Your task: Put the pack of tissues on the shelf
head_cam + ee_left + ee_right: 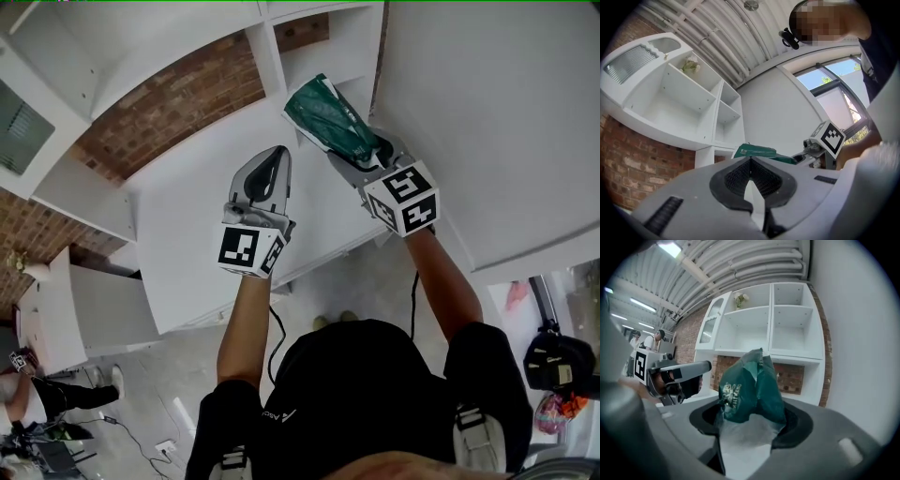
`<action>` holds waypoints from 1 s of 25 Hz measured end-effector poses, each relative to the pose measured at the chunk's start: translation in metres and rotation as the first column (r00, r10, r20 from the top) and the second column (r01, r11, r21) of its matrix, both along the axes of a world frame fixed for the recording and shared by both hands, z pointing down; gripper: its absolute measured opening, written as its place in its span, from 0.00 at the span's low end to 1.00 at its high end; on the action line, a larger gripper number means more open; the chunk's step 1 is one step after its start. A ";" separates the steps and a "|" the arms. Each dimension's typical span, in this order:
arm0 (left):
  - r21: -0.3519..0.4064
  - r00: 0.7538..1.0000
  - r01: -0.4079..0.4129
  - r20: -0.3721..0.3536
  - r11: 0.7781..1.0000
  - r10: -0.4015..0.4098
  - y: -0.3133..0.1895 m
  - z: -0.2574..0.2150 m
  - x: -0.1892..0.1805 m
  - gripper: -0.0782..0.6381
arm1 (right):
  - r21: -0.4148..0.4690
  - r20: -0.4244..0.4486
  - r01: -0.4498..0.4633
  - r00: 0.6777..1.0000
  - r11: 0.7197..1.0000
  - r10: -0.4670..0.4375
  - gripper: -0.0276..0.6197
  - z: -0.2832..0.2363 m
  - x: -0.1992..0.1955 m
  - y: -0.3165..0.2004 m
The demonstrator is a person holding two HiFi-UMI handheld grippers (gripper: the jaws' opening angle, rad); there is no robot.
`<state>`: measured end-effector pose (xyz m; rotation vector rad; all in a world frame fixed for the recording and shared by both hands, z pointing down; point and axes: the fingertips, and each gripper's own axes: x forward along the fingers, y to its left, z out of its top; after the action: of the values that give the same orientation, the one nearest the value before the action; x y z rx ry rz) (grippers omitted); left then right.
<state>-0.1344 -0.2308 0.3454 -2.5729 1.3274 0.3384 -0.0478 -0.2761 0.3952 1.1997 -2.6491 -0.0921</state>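
Note:
The pack of tissues (pixel 330 117) is a green plastic-wrapped bundle held up in the air before the white shelf unit (pixel 314 58). My right gripper (pixel 364 150) is shut on its lower end. In the right gripper view the pack (pixel 752 390) rises from between the jaws and covers part of the low brick-backed opening of the shelf unit (pixel 794 317). My left gripper (pixel 270 169) hovers to the left over the white counter (pixel 187 234), its jaws together and holding nothing. From the left gripper view the pack (pixel 757 151) shows just past the closed tips (pixel 751 160).
A white wall (pixel 487 112) runs close on the right. Brick wall (pixel 169 108) backs the counter. A small plant (pixel 739 298) stands in an upper shelf compartment. People (pixel 655 339) stand far off to the left, and one person (pixel 37 394) is on the floor level below.

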 end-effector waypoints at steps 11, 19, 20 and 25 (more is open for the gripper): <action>0.078 0.997 -0.067 -0.020 0.995 0.068 -0.001 -0.080 -0.005 0.10 | 0.067 0.102 -0.003 0.995 0.998 -0.004 0.46 -0.118 -0.004 -0.008; 0.110 0.993 -0.109 -0.035 0.988 0.113 -0.010 -0.113 -0.006 0.10 | 0.138 0.163 -0.010 0.987 0.990 -0.013 0.46 -0.227 0.011 -0.030; 0.107 0.993 -0.111 -0.032 0.988 0.115 -0.013 -0.116 -0.004 0.10 | 0.144 0.166 -0.013 0.986 0.990 -0.011 0.46 -0.239 0.014 -0.036; 0.119 0.992 -0.125 -0.021 0.985 0.128 -0.027 -0.132 0.009 0.10 | 0.179 0.168 -0.014 0.986 0.984 -0.016 0.46 -0.292 0.026 -0.062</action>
<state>-0.1259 -0.2579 0.2133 -2.5680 1.1201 0.4631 -0.0222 -0.3384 0.1035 1.3153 -2.8398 -0.2456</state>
